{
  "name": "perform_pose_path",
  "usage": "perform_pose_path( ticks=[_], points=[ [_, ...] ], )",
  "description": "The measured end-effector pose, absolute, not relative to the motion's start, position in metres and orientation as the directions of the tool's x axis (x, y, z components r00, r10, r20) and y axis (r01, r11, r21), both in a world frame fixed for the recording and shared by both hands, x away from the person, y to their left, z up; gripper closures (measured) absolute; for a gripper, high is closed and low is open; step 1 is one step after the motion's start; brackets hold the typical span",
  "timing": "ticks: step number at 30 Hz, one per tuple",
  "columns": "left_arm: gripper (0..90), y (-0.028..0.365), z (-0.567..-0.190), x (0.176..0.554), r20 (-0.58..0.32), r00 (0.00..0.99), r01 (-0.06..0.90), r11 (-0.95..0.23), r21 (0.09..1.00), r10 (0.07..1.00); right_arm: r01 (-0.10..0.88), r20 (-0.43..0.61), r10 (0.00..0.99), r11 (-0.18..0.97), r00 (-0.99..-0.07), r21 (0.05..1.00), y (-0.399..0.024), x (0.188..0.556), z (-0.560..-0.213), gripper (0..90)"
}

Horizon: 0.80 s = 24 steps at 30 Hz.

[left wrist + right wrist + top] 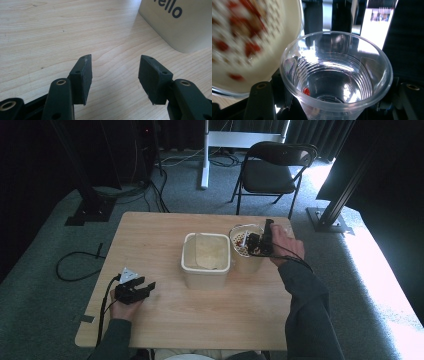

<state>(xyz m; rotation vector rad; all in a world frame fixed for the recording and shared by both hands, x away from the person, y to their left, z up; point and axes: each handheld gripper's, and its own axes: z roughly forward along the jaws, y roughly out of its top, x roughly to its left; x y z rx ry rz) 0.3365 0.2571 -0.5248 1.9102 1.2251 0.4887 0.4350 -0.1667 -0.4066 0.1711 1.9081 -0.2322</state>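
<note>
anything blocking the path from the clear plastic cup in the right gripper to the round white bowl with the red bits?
Nothing visible. The clear plastic cup, held in the right gripper, sits right beside the round white bowl with red bits, rim near rim. The cream square container stands off to the side.

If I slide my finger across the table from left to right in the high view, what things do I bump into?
Left gripper → cream box → white bowl with red bits → right gripper, then the hand holding it.
</note>
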Motion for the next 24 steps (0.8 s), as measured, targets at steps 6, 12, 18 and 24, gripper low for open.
perform_pose_path(
  ticks=[6,12,18,24],
  points=[
    [45.5,0.254,-0.525,0.336,-0.079,0.465,0.576,-0.234,0.783,0.882,0.237,-0.943,0.023,0.970,-0.332,-0.060,-0.168,0.434,-0.403,32.5],
    [45.6,0.254,-0.525,0.337,-0.080,0.463,0.576,-0.231,0.784,0.883,0.179,-0.941,0.003,0.982,-0.339,-0.061,-0.155,0.428,-0.403,32.5],
    [45.5,0.255,-0.525,0.336,-0.086,0.460,0.576,-0.223,0.786,0.884,0.293,-0.944,0.045,0.955,-0.327,-0.055,-0.175,0.440,-0.400,32.4],
    [45.5,0.253,-0.524,0.335,-0.074,0.468,0.573,-0.238,0.784,0.881,0.218,-0.945,0.011,0.974,-0.327,-0.064,-0.161,0.434,-0.401,32.4]
  ],
)
